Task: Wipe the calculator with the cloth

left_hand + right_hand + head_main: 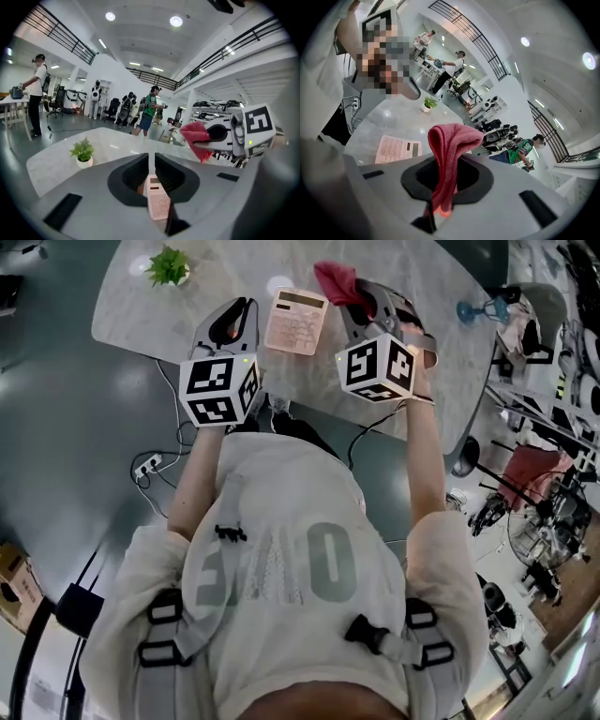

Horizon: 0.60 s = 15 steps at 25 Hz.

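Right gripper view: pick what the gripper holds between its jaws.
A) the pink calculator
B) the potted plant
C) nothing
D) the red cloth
D: the right gripper is shut on the red cloth, which sticks up from its jaws, while the calculator lies apart on the table.

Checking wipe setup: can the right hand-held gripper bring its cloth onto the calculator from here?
Probably yes. The right hand-held gripper holds the cloth beside the calculator, whose face lies bare; the left hand-held gripper is off its other side.
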Available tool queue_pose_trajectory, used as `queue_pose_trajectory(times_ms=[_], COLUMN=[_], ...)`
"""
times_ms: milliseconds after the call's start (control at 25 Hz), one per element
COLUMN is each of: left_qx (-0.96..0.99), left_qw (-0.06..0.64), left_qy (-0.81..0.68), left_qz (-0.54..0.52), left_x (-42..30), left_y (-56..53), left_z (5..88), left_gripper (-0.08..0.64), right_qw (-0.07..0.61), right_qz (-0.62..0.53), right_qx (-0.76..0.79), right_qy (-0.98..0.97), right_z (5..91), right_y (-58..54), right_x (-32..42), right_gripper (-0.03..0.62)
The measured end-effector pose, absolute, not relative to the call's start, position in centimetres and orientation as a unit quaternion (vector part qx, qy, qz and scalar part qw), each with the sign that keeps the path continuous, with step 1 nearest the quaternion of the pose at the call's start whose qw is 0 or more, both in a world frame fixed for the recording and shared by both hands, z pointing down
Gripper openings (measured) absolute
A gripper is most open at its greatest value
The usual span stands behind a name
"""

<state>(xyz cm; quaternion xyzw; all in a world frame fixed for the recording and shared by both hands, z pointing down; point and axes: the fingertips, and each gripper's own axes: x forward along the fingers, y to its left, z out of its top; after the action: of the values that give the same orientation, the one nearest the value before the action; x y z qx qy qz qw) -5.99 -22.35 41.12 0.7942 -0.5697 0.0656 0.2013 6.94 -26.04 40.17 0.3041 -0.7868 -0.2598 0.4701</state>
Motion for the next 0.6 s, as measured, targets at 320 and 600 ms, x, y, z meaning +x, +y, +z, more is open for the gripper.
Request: queue_pose_trajectory(times_ms=[320,600], left_qx=[0.787,0.773], left_qw=[0.288,0.332], left_qy=[-0.521,-0.495], left_qz=[0.162,0.217], left_x=[-3.9,-3.0], left_y=[-20.1,-18.8], left_z=[49.5,53.7], left_gripper=[0.155,0.249], right_qw=[0.470,0.474], right_qz=[-0.255,-0.249], right_qx=[0.313,0.318], right_qy=[-0.785,-0.782], right_z=[40.1,40.2], right_y=[-25.5,-25.0], right_x=[7.4,8.1], right_gripper=[0.055,0.055])
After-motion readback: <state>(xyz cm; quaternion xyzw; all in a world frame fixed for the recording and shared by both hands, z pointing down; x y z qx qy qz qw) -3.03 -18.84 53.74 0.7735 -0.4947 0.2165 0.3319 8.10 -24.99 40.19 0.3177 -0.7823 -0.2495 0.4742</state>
